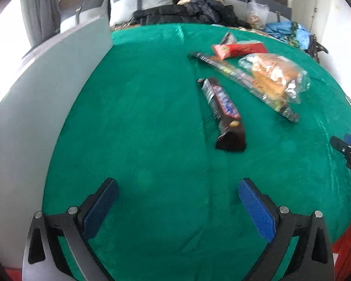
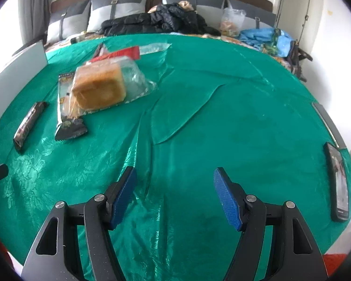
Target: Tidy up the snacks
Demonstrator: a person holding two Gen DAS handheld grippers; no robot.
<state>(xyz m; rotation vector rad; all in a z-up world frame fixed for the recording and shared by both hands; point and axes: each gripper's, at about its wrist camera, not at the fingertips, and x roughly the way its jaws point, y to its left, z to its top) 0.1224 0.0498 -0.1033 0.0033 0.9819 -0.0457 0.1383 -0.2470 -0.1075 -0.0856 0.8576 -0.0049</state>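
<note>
Behind a wide table draped in shiny green cloth (image 2: 222,107), a bed with grey pillows (image 2: 114,11) and a heaped black puffer jacket (image 2: 166,18) is seen. Toward the cloth's middle the snacks are gathered: a clear-wrapped golden loaf of bread (image 2: 100,86) is laid over a long dark printed snack packet (image 2: 67,107), a flat red packet (image 2: 119,53) is found just behind them, and a dark brown chocolate bar (image 1: 224,112) is set apart nearer the left gripper (image 1: 177,187). Both the left gripper and the right gripper (image 2: 175,175) are held wide open above bare cloth (nothing is gripped by either).
</note>
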